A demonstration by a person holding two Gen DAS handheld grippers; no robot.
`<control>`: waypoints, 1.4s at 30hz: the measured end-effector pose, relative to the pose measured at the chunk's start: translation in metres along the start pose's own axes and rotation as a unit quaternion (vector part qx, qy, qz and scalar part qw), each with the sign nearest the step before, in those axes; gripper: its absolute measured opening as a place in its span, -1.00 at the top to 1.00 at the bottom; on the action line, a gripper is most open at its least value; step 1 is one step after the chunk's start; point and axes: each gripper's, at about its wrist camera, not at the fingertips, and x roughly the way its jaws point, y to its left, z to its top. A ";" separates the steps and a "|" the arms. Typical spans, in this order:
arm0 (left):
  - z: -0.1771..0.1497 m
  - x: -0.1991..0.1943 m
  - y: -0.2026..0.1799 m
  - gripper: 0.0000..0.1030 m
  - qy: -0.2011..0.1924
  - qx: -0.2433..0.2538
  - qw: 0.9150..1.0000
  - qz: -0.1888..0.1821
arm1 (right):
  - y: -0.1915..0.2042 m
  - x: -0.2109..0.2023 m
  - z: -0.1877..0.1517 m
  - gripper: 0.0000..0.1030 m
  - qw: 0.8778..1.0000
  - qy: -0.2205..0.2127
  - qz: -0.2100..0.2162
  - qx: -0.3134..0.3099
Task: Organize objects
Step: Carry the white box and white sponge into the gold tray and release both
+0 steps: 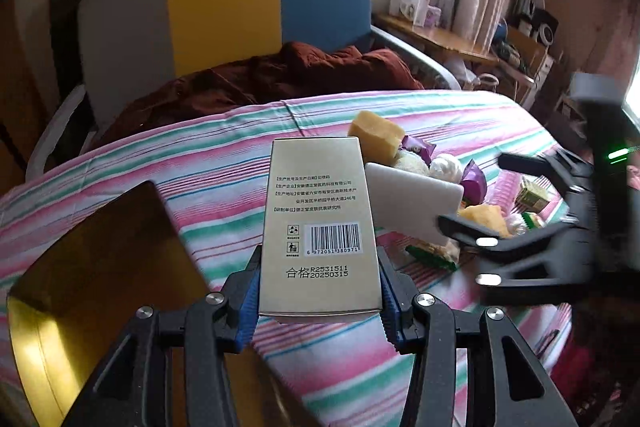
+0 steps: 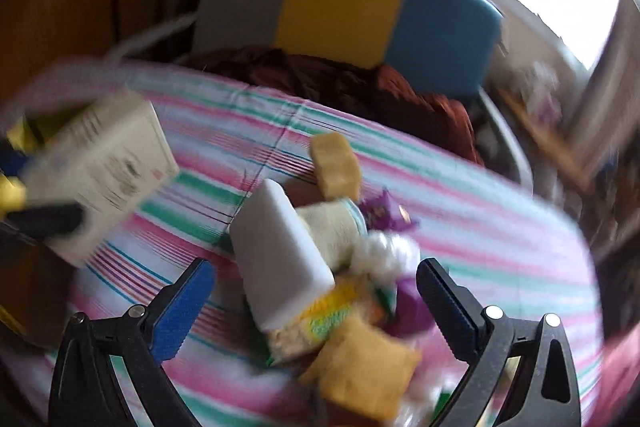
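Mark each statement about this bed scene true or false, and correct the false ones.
1. The left gripper is shut on the box. True.
2. The right gripper holds the white block. False: its jaws stand open, gripping nothing; the block lies in the pile between them.
3. The box shows a barcode. True.
4. The sheet is plain white. False: it is striped pink, green and white.
5. A brown blanket lies beyond the sheet, before a grey, yellow and blue headboard. True.
6. The pile holds only sponges. False: purple wrappers and green packets lie among them.
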 end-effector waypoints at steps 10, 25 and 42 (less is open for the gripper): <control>-0.024 -0.052 0.043 0.02 -0.030 -0.063 0.998 0.009 | 0.039 0.053 0.011 -0.16 0.990 0.077 -0.016 -0.115; -0.081 -0.093 0.131 0.02 -0.044 -0.163 0.981 0.101 | 0.047 -0.040 0.039 -0.08 0.984 -0.010 0.163 0.074; -0.133 -0.154 0.193 -0.63 -0.086 -0.222 0.945 0.222 | 0.188 -0.067 0.076 -0.60 0.953 0.005 0.286 0.099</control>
